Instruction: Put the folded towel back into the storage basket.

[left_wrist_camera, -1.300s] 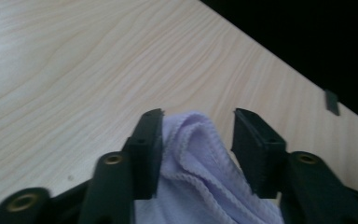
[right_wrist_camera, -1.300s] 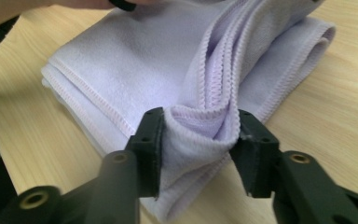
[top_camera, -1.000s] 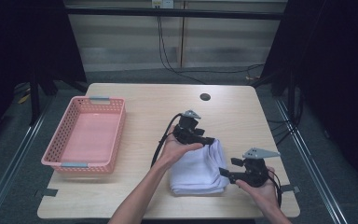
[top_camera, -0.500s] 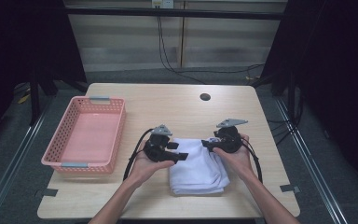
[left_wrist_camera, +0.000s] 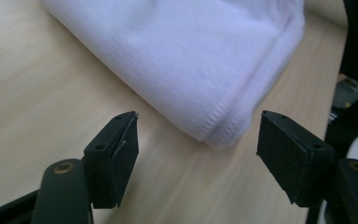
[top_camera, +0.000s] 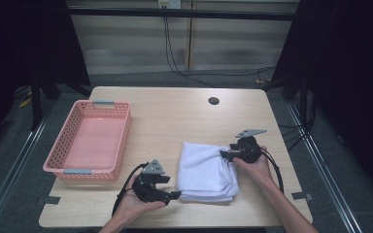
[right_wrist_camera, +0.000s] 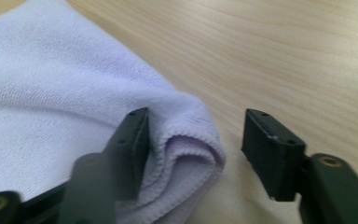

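Observation:
A folded white towel (top_camera: 205, 171) lies on the wooden table (top_camera: 175, 116), right of centre near the front. My left gripper (top_camera: 174, 195) lies low at the towel's near left corner, open; its jaws have just been opening, and the towel's hemmed corner (left_wrist_camera: 223, 133) sits just ahead of my left gripper (left_wrist_camera: 198, 126), untouched. My right gripper (top_camera: 225, 154) is at the towel's right edge, open; its jaws have been closing a little. In the right gripper view the towel's folded corner (right_wrist_camera: 186, 140) pokes into my right gripper (right_wrist_camera: 196, 119): the left pad rests against it, the right pad stands apart.
An empty pink basket (top_camera: 90, 141) stands at the table's left side. A small dark hole (top_camera: 213, 101) marks the table's back. Bare wood lies between basket and towel. Black cables trail from both grippers toward the front edge.
My left hand has come off the towel's far left side toward the front, down to its near left corner. My right hand has gone from the near right corner to the right edge.

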{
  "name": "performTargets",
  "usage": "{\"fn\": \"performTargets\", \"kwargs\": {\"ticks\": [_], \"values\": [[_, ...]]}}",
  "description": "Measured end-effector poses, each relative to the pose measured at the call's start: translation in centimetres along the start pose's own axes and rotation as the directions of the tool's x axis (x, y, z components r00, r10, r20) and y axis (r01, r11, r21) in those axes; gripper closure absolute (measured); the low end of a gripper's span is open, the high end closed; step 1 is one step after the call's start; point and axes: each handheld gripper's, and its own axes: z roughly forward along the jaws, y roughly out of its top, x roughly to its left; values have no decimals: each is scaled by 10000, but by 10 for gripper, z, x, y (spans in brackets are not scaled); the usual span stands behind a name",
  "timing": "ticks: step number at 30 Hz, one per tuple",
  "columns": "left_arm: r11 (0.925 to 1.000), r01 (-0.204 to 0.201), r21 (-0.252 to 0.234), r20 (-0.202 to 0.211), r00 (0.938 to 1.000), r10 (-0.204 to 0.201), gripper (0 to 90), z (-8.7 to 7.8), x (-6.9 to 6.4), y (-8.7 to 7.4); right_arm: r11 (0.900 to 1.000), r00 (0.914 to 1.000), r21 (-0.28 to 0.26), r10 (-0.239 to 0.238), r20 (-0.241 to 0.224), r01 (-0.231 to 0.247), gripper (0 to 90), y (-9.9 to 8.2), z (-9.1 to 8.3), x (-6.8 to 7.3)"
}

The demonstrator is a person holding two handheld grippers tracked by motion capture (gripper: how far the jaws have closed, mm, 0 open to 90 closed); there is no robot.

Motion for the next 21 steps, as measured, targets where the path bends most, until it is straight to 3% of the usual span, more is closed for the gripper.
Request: {"fn": "performTargets", "kwargs": {"ticks": [2, 4, 7, 9, 10, 14, 17, 21], "values": [[9998, -29, 204, -108, 9999, 31, 299, 2, -4, -1, 9990, 9987, 128, 425, -267, -422, 320, 2, 2, -5], [9996, -225, 171, -238, 9995, 229, 303, 6, -3, 0, 9986, 9980, -80, 516, -367, -520, 302, 5, 1, -6], [9998, 76, 166, -88, 9999, -74, 270, 11, 5, 3, 9992, 9963, -17, 386, -769, -389, 254, 6, 3, -3], [9995, -1, 325, -90, 10000, 4, 252, 15, 9, 5, 9996, 9962, 86, 258, -832, -252, 242, 5, 5, -1], [9991, 130, 406, -51, 9999, -128, 241, 17, 9, 6, 9996, 9960, 105, 257, -855, -249, 250, 5, 5, 0], [9984, -176, 531, -153, 9997, 184, 238, 23, 1, 8, 9996, 9959, 275, 124, -895, -100, 258, 3, 9, 1], [9965, -398, 730, -255, 9988, 418, 242, 27, -1, 10, 9993, 9935, 349, 178, -1128, -139, 261, 3, 9, 0], [9949, -409, 919, -164, 9990, 426, 240, 33, 0, 14, 9988, 9885, 375, 363, -1471, -311, 270, 3, 8, -1]]}}
